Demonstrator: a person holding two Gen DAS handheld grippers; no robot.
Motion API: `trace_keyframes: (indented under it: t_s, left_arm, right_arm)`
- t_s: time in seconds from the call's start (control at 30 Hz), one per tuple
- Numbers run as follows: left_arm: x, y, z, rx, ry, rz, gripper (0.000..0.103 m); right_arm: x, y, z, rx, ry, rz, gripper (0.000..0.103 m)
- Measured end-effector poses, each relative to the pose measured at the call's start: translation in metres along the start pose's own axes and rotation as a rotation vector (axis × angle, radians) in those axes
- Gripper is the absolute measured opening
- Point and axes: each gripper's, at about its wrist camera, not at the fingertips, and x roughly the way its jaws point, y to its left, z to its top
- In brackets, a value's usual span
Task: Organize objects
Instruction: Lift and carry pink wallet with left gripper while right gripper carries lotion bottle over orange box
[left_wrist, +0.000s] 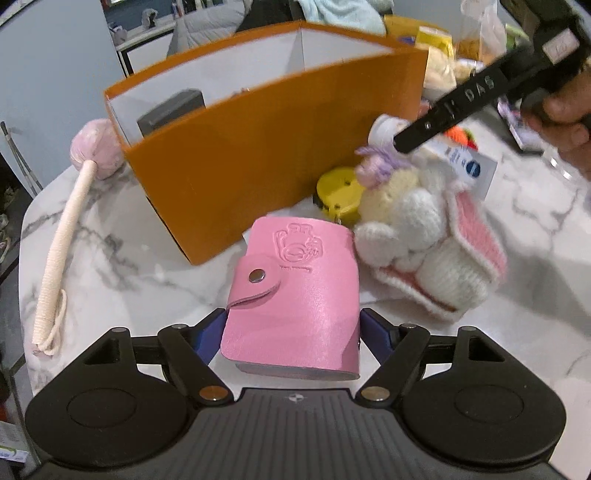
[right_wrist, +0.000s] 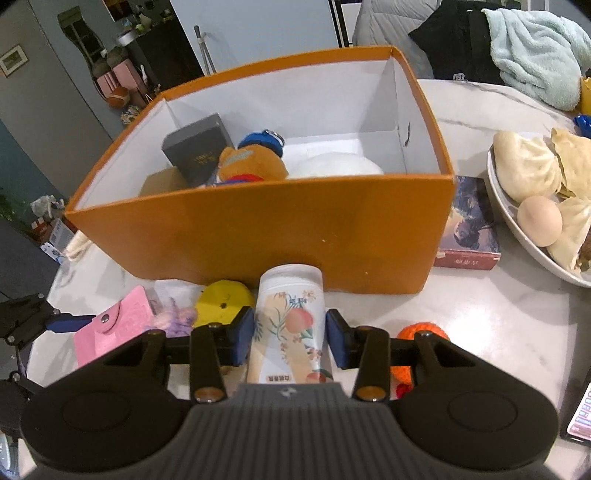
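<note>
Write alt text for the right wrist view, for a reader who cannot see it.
The right gripper is shut on a white bottle printed with peaches, held just in front of an open orange box on a marble table. Inside the box are a dark box and a brown plush toy; a plate of buns sits to the right.

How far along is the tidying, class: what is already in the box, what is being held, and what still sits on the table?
Done: the orange box already holds a dark case, a plush toy and something white.
In hand: the left gripper grips the pink wallet; the right gripper grips the flowered bottle.
Left: the knitted bunny, yellow tape measure, pink mallet, book and orange knitted thing.
</note>
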Motion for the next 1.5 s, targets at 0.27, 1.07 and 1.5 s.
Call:
trace_keyframes:
  t_s: [0.27,1.07,1.5]
  left_arm:
    - [-0.018,0.005,0.003,-0.020,-0.052,-0.006,0.090]
    - [-0.062,0.009,0.091,-0.052,-0.264,0.033,0.090]
    - [-0.005,0.028,0.168,-0.122,-0.165,0.087,0.090]
  right_arm:
    - [-0.024,0.000,0.001,0.000,-0.030,0.026,0.045]
    - [-0.082,0.013,0.061,0.015,-0.203,0.139,0.045]
    - [-0.042,-0.004,0.140,0.115,-0.278,0.057,0.045]
